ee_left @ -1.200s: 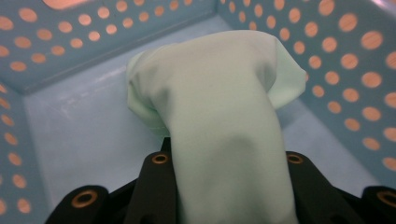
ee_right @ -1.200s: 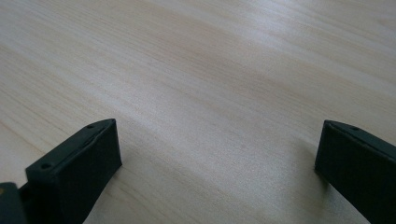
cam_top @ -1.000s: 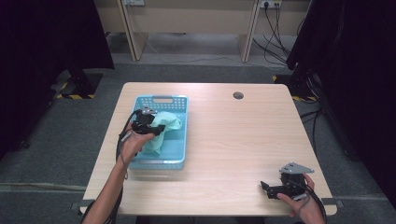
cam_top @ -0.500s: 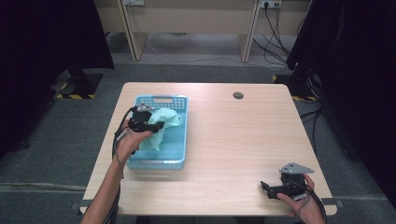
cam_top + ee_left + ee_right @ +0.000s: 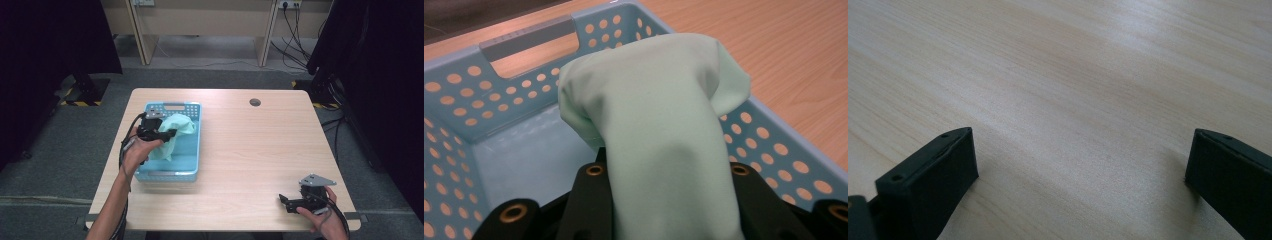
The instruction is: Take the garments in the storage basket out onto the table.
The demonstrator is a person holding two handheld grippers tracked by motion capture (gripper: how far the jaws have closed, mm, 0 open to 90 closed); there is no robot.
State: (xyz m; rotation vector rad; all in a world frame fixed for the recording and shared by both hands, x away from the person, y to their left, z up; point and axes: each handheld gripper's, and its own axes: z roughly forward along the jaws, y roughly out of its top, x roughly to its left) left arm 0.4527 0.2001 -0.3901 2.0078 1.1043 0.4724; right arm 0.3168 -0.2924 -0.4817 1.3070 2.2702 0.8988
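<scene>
High view: left gripper [image 5: 167, 134] grips the green cloth [image 5: 175, 131], lifting it from the blue basket [image 5: 192, 145] beneath; right gripper [image 5: 286, 201] rests released, empty.

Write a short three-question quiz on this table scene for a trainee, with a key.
1. True or false: the left gripper is shut on the green cloth.
2. Where does the cloth hang? A. over the blue basket B. on the bare table C. beside the right gripper
3. How do the right gripper's jaws stand, and is anything between them?

Key
1. True: the cloth is pinched between its jaws in the left gripper view.
2. A: it is lifted above the basket's inside.
3. Wide apart, with nothing between them but bare tabletop.
</scene>
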